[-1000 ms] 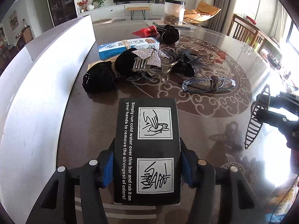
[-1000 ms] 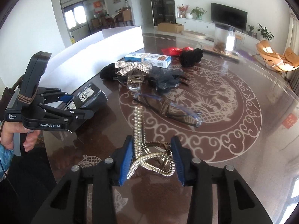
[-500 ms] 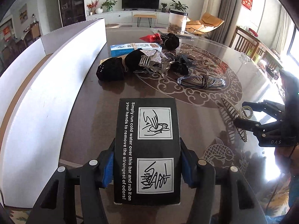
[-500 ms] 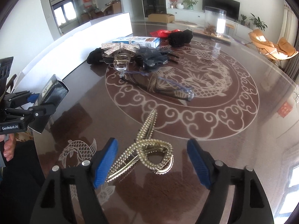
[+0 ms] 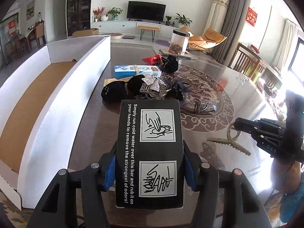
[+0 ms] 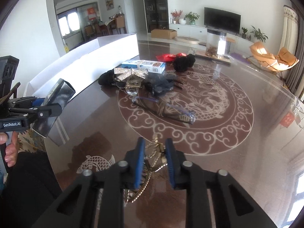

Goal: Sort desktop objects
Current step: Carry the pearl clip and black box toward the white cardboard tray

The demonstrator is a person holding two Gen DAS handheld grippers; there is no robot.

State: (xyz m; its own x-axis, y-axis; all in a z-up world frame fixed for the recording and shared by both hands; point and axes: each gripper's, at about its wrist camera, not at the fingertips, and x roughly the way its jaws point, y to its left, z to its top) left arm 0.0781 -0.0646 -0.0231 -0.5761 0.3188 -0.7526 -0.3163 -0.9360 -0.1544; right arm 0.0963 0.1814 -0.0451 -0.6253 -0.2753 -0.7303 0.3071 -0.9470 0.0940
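Observation:
My left gripper (image 5: 150, 152) is shut on a black box (image 5: 150, 117) with white print and two drawings, held above the table beside the white carton (image 5: 62, 102). In the right wrist view that gripper (image 6: 38, 107) and the box (image 6: 57, 102) show at the left edge, with a hand below. My right gripper (image 6: 154, 148) is shut on a gold beaded hair claw (image 6: 152, 163), just above the table top. In the left wrist view the claw (image 5: 229, 142) hangs from the right gripper (image 5: 237, 126) at the right.
A long white carton (image 6: 106, 57) with a brown floor lies along the table's left side. A pile sits mid-table: blue-white carton (image 5: 136, 71), black hair pieces (image 5: 114, 93), silver bow (image 6: 131, 72), clear glasses (image 6: 167, 110). A jar (image 5: 179, 41) stands at the back.
My right gripper spread wide over the gold claw on the table, then shut on it again. My left gripper rose with the black box, so the white carton's inside now shows.

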